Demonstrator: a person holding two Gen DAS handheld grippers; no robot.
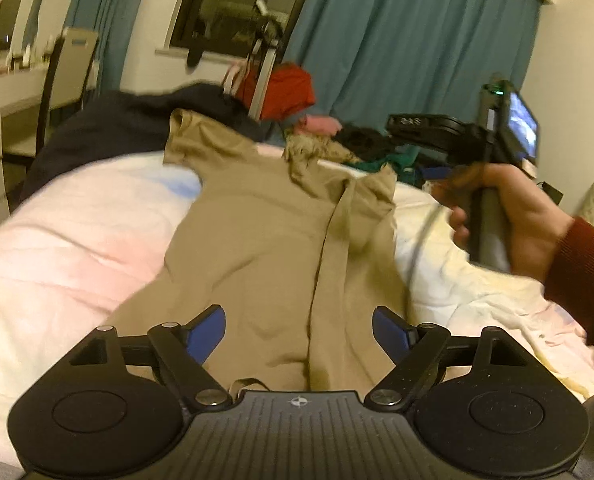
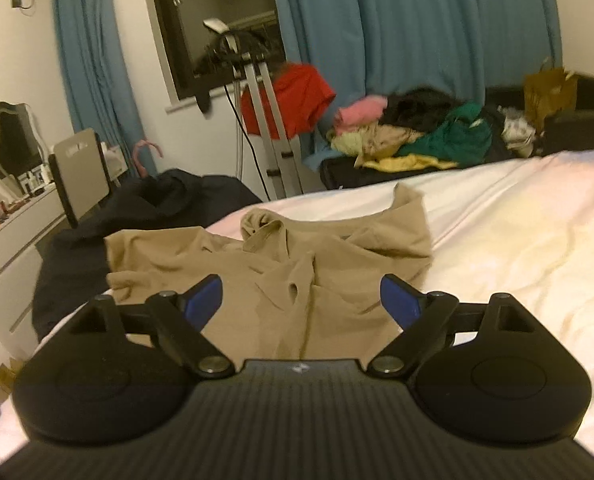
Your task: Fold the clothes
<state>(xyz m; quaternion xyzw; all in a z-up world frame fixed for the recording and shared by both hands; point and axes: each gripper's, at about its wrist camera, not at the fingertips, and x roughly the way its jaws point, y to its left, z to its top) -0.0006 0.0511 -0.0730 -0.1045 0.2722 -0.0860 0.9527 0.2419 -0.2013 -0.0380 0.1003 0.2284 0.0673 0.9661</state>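
A tan garment lies spread and creased on the white bed. My left gripper is open and empty just above its near end. In the right wrist view the same tan garment lies rumpled on the bed, and my right gripper is open and empty above its near edge. The left wrist view also shows the person's right hand holding the right gripper's handle above the bed, to the right of the garment.
A dark garment lies at the bed's far left. A pile of mixed clothes sits beyond the bed by blue curtains. A metal stand with a red garment is near the window. A white dresser and chair stand left.
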